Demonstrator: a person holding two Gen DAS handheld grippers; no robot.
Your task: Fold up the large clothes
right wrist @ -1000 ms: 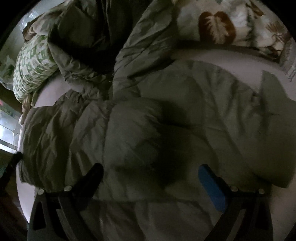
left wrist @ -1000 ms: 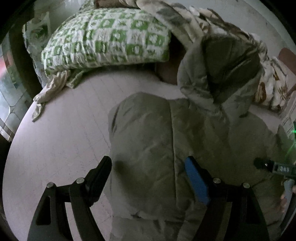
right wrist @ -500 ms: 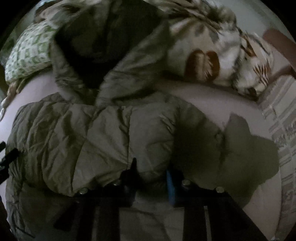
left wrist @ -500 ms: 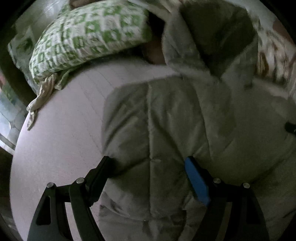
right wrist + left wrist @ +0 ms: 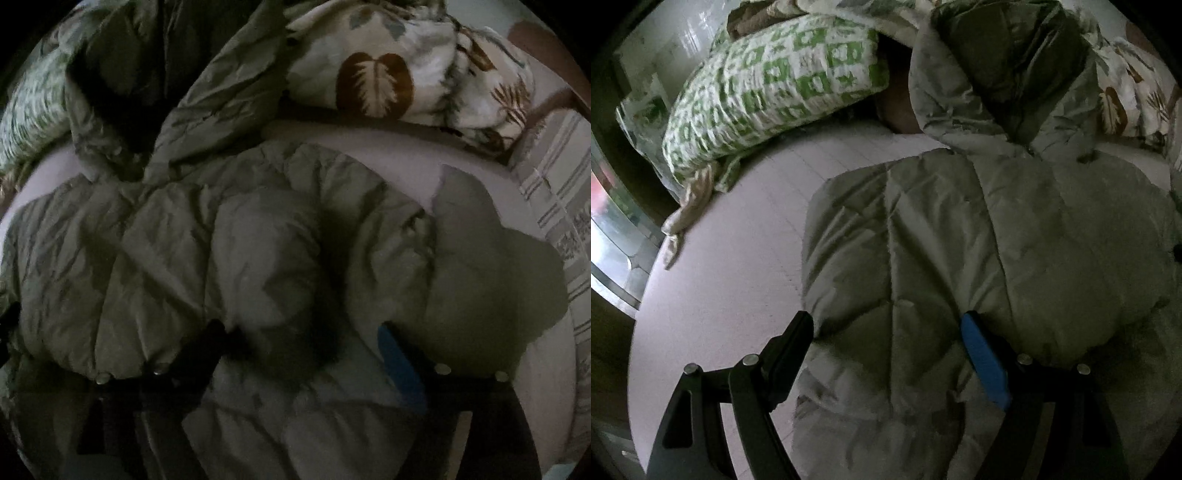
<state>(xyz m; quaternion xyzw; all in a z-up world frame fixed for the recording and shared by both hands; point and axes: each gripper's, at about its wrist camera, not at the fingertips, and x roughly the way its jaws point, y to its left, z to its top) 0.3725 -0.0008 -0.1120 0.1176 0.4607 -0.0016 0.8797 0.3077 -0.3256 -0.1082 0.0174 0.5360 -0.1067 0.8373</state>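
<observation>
Lying between both grippers' spread jaws, the jacket (image 5: 960,240) (image 5: 258,251) covers the bed (image 5: 720,277).

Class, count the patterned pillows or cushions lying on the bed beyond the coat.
2: a green-checked pillow at the far left, a leaf-print cushion at the far right. Others may be hidden.

**Hidden and cut-off parts of a dim bed scene**

The padded olive jacket (image 5: 960,240) runs past the lower and right edges of the left wrist view. In the right wrist view, the right gripper's (image 5: 299,339) dark left finger is almost lost in shadow. The green checked pillow (image 5: 29,107) there is blurred and cut by the frame.
</observation>
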